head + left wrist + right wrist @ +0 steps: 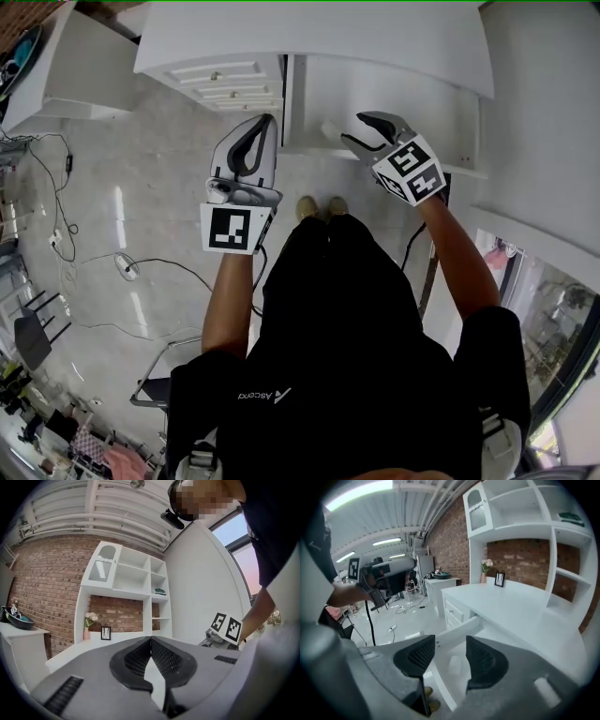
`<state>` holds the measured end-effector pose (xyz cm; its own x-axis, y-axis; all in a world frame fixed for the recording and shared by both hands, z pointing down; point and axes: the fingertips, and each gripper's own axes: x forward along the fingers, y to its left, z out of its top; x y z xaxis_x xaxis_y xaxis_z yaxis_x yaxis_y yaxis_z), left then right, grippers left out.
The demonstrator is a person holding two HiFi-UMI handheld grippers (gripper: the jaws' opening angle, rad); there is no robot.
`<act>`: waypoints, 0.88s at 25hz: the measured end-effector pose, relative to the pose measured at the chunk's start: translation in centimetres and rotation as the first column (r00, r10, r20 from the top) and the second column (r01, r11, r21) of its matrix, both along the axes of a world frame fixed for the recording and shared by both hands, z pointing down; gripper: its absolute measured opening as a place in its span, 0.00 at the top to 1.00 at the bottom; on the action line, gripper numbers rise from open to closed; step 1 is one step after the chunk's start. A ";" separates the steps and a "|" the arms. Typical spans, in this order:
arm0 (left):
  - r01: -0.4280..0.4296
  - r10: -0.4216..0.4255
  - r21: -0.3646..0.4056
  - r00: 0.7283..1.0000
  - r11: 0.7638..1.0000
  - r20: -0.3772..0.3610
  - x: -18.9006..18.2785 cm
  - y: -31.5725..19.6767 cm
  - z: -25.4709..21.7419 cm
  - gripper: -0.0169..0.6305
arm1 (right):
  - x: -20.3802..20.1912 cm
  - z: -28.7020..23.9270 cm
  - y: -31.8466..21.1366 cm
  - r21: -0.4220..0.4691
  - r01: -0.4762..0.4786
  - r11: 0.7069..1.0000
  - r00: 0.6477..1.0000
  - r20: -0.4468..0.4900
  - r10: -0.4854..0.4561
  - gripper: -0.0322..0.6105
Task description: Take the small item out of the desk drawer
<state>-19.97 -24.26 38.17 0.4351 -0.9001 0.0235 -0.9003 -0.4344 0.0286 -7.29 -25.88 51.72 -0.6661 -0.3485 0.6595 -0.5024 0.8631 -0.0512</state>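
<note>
The white desk (309,33) has its wide drawer (309,150) pulled out toward me. A small white block (330,128) lies on the drawer floor near its left front corner. My right gripper (354,128) hovers just to the right of the block, open and holding nothing. In the right gripper view the block (454,663) shows low between the spread jaws of the right gripper (450,641), behind the drawer's front panel (459,632). My left gripper (270,118) is shut and empty, pointing up beside the drawer's left side. In its own view the left gripper (151,639) has its pads meeting.
A stack of small drawers (230,84) sits left of the open one. A white cabinet (66,70) stands at the far left, with cables (56,187) across the pale floor. My shoes (319,206) are right under the drawer front. A white shelf unit (126,588) rises against a brick wall.
</note>
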 end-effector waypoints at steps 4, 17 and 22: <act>0.027 -0.027 -0.028 1.000 0.999 -0.008 -0.6 -1.6 1.6 0.98 | -0.4 5.1 -1.4 -0.122 0.052 0.991 0.993 -0.099 -0.064 0.63; 0.081 -0.082 -0.088 0.997 0.993 -0.006 -2.6 -5.1 5.1 0.98 | -0.9 15.5 -2.9 -0.404 0.132 0.905 0.921 -0.289 -0.263 0.63; 0.103 -0.105 -0.104 0.994 0.989 -0.009 -3.3 -5.5 5.8 0.98 | -0.2 18.2 -2.7 -0.489 0.123 0.863 0.883 -0.343 -0.320 0.63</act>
<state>-23.32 -29.79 43.99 0.3400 -0.9336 0.1132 -0.9396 -0.3323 0.0821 -7.54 -28.55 69.97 -0.3321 0.1695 0.9279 -0.3608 0.8861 -0.2910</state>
